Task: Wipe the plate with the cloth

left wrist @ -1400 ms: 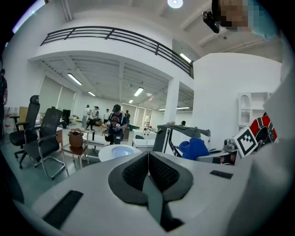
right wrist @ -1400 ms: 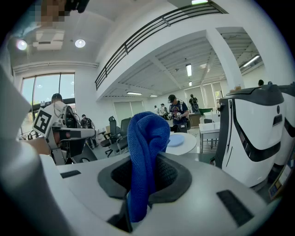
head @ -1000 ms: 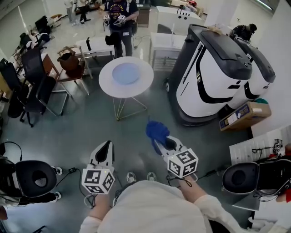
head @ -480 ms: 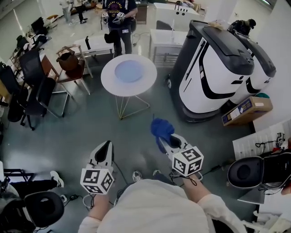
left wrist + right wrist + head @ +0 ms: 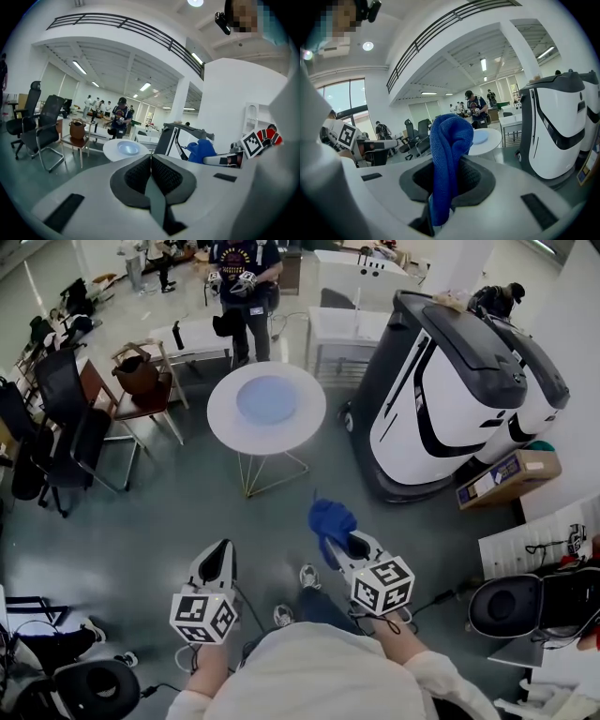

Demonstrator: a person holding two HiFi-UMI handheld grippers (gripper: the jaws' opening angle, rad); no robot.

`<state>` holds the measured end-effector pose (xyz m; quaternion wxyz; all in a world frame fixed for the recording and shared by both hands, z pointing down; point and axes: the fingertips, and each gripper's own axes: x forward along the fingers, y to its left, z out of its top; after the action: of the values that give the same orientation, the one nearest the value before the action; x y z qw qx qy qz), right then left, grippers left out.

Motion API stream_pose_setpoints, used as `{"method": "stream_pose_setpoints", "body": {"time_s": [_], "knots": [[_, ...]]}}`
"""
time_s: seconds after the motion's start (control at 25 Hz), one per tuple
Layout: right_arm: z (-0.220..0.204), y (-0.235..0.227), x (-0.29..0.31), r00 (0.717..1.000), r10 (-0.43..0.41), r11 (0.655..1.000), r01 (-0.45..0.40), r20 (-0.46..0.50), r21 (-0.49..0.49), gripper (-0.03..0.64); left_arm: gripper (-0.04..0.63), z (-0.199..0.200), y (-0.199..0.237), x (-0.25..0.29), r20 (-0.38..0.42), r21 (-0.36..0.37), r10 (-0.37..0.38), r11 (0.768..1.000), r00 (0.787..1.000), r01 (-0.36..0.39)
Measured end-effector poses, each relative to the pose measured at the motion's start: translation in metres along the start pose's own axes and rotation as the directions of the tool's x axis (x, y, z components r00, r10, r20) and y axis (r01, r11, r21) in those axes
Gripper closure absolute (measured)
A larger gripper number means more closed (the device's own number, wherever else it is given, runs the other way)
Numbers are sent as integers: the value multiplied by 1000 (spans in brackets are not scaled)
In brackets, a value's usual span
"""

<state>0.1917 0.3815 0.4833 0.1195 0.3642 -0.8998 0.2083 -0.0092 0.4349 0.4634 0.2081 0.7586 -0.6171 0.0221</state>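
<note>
Right claw (image 5: 343, 540): clenched on the cloth (image 5: 330, 518); the right gripper view shows the blue cloth (image 5: 449, 140) pinched between both jaws of the claw (image 5: 445, 174), standing upright above them with its top folded over.
Left claw (image 5: 221, 549): clenched with nothing held; the left gripper view shows the jaws of this claw (image 5: 151, 163) meeting with nothing between them.
Claw position: both claws are held over the floor in front of the person, well apart from the bench (image 5: 223, 423), pointing towards it.
Cloth: a blue, bunched fabric, clear of the plate (image 5: 266, 399) and of the bench.
Plate: pale blue and round, lying flat at the centre of the bench, inside all of its edges; it is also visible ahead in the left gripper view (image 5: 127, 148) and behind the cloth in the right gripper view (image 5: 481, 136).
Bench: a round white top on thin wire legs.
Surroundings: a person (image 5: 242, 282) stands beyond the far edge of the bench; a large white and black machine (image 5: 441, 399) stands to its right; a chair carrying a brown bag (image 5: 137, 374) stands to its left.
</note>
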Motion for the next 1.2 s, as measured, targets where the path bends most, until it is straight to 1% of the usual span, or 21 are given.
{"method": "stream_pose_setpoints", "body": {"time_s": [0.12,0.36,0.72,0.84,0.96,1.2], "knots": [[15,-18,16,1000,4,1000,-4,12,-5,528,563,12,1,20,13,0,6,1000,1000,-6],[36,-49,49,999,44,999,-44,11,-7,528,563,29,6,65,33,-7,37,999,999,-37],[57,-100,88,994,110,994,-110,-5,-18,528,563,39,5,119,48,-25,116,993,992,-115],[59,-110,99,992,128,991,-128,-17,-24,528,563,37,6,131,48,-39,132,991,990,-131],[60,-117,107,990,137,990,-137,-25,-18,528,563,33,8,140,29,-45,143,989,989,-142],[66,-123,131,991,127,992,-127,-35,-15,528,563,41,28,154,29,-55,150,987,988,-149]]}}
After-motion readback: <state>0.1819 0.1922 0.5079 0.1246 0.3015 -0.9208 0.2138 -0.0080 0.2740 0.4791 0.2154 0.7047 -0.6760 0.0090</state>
